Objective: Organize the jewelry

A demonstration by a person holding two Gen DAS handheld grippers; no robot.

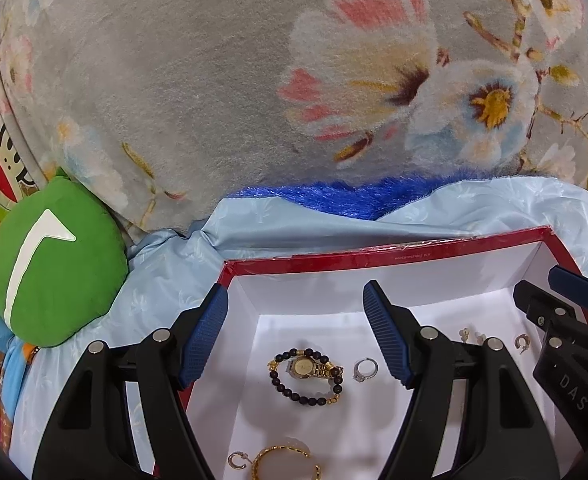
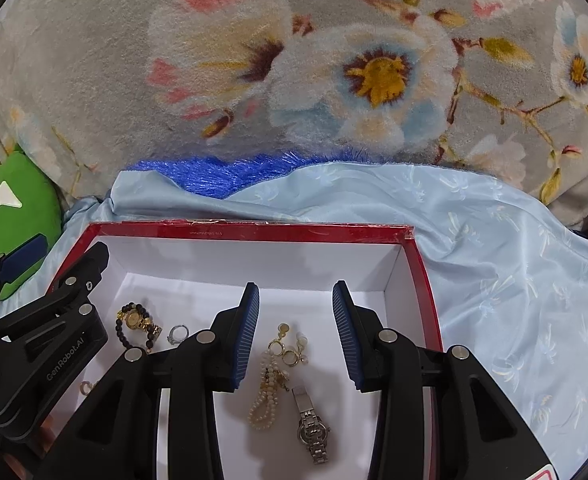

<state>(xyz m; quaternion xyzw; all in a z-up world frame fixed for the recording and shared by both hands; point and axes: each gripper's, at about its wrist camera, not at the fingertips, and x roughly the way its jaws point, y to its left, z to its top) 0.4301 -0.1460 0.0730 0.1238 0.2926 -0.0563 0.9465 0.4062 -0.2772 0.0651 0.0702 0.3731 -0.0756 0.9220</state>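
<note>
A red box with a white inside (image 1: 393,258) (image 2: 254,231) lies on light blue cloth. In the left wrist view it holds a gold watch with a dark bead bracelet (image 1: 305,374), a silver ring (image 1: 365,369), small earrings (image 1: 521,342) and a gold bangle (image 1: 284,462). My left gripper (image 1: 295,334) hangs open and empty above them. In the right wrist view the box holds a pearl strand (image 2: 265,394), gold earrings (image 2: 288,350) and a silver watch (image 2: 313,430). My right gripper (image 2: 295,334) is open and empty above these.
A green cushion (image 1: 54,264) lies left of the box. A grey floral blanket (image 1: 254,80) fills the back, with a blue furry strip (image 1: 353,196) at its lower edge. The light blue cloth (image 2: 513,280) spreads right of the box.
</note>
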